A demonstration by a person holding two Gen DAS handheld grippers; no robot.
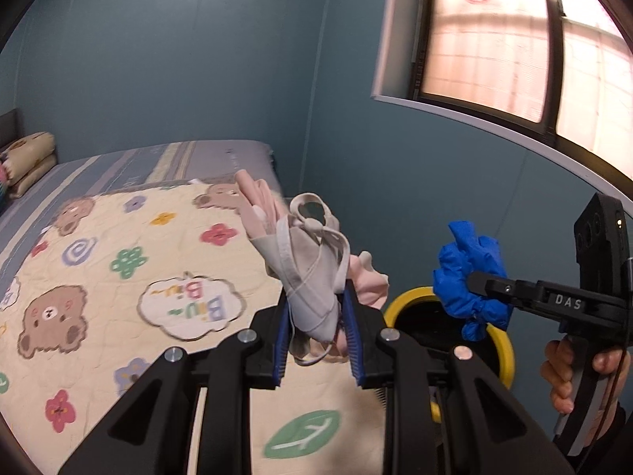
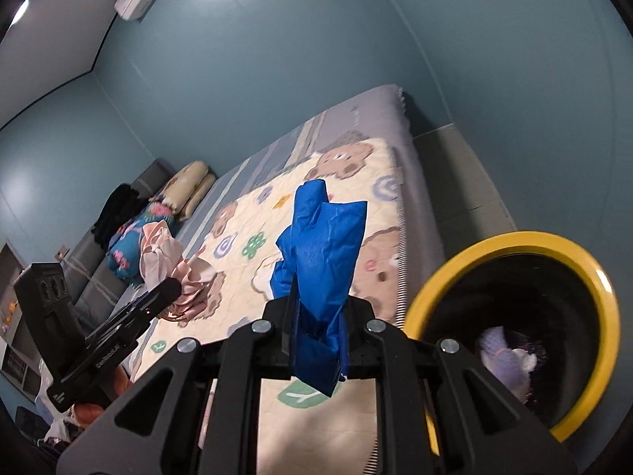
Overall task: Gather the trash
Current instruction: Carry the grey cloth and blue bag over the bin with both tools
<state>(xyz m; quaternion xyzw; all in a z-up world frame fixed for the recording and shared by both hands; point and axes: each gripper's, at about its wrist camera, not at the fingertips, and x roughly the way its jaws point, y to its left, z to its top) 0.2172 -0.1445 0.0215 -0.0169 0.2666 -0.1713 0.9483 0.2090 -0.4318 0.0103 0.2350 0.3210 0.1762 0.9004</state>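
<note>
My left gripper (image 1: 316,316) is shut on a beige and pink crumpled bundle (image 1: 308,261), held above the bed's edge; the same bundle (image 2: 174,265) shows in the right wrist view. My right gripper (image 2: 316,328) is shut on a crumpled blue wad (image 2: 320,253), also seen from the left as the blue wad (image 1: 470,273) hanging just over the bin. The yellow-rimmed black bin (image 2: 514,332) stands beside the bed, to the right of both grippers, with pale trash (image 2: 506,352) inside. The bin (image 1: 411,297) is partly hidden behind my left gripper.
The bed (image 1: 118,261) carries a cream bear-patterned quilt, with pillows (image 2: 190,186) and dark clothes at its head. A teal wall (image 1: 178,59) lies behind, a window (image 1: 514,39) at upper right. A person's hand (image 1: 569,372) grips the right gripper's handle.
</note>
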